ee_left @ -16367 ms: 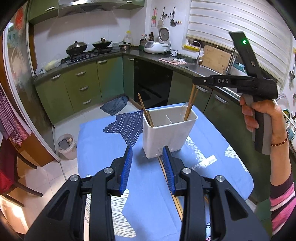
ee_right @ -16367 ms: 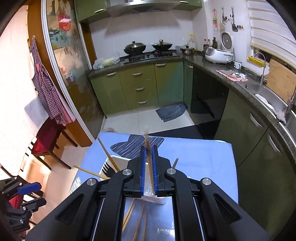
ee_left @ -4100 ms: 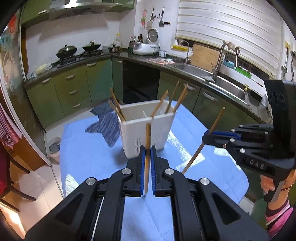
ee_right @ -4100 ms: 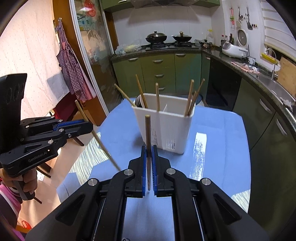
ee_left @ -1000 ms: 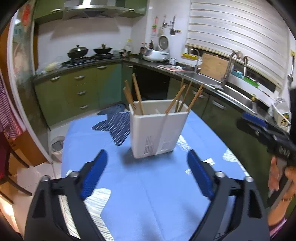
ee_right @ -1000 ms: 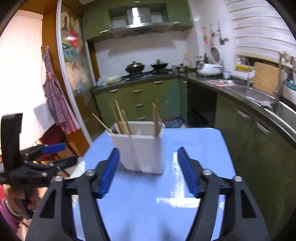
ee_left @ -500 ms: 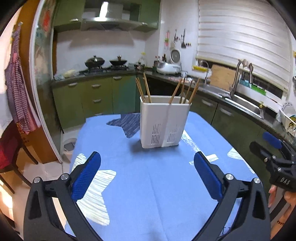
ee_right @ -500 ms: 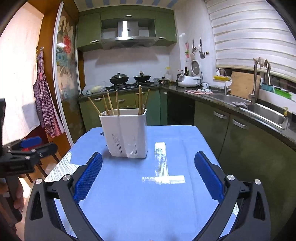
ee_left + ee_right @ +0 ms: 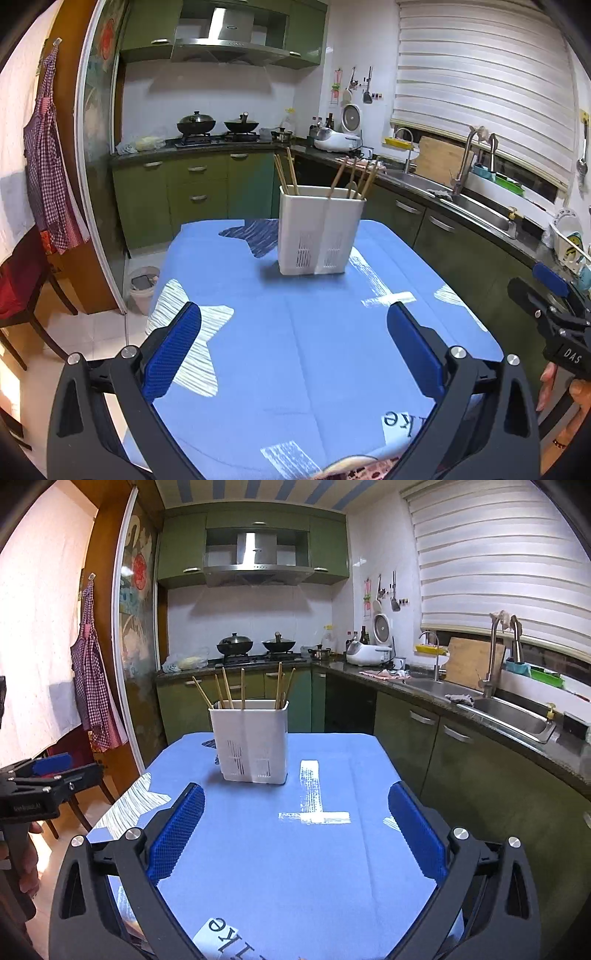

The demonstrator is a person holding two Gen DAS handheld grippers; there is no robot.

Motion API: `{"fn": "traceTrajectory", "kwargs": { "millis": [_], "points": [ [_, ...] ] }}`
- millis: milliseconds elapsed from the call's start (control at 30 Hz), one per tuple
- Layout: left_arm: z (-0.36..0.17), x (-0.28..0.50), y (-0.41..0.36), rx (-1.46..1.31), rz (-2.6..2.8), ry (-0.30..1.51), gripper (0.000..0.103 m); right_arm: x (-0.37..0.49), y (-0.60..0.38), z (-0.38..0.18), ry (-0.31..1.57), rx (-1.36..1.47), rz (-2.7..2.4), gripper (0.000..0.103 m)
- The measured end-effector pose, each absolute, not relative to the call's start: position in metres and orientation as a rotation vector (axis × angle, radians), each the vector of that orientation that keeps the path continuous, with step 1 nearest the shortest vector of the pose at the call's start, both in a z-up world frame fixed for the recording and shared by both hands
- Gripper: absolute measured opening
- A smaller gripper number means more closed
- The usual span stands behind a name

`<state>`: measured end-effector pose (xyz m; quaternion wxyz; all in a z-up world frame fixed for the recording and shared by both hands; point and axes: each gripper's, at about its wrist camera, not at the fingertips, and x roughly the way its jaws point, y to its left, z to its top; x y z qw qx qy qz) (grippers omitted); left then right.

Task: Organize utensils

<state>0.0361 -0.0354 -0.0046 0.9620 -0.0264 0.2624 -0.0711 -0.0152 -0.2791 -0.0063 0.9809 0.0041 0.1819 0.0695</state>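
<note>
A white slotted utensil holder [image 9: 320, 230] stands on the far part of the blue tablecloth [image 9: 295, 362], with several wooden chopsticks [image 9: 341, 177] upright in it. It also shows in the right wrist view [image 9: 251, 740] with its chopsticks [image 9: 242, 688]. My left gripper [image 9: 293, 347] is wide open and empty, well short of the holder over the near table. My right gripper [image 9: 293, 829] is wide open and empty, also well back from the holder. The right gripper shows at the right edge of the left wrist view [image 9: 554, 314]; the left gripper shows at the left edge of the right wrist view [image 9: 40, 779].
Green kitchen cabinets [image 9: 192, 192] and a counter with a sink [image 9: 509, 710] run behind and to the right of the table. A small bin [image 9: 144, 284] and a dark chair [image 9: 22, 295] stand on the floor to the left.
Both grippers have drawn back and lowered from the holder, so it looks smaller and farther. Both jaws stay wide open and empty.
</note>
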Motion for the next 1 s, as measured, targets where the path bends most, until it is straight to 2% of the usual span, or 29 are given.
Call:
{"fn": "traceTrajectory", "kwargs": {
  "millis": [1000],
  "points": [
    [0.0,0.02,-0.021,-0.096,-0.139,0.516,0.096,-0.027,-0.272,0.002,0.379,0.022,0.17,0.098]
  ]
}}
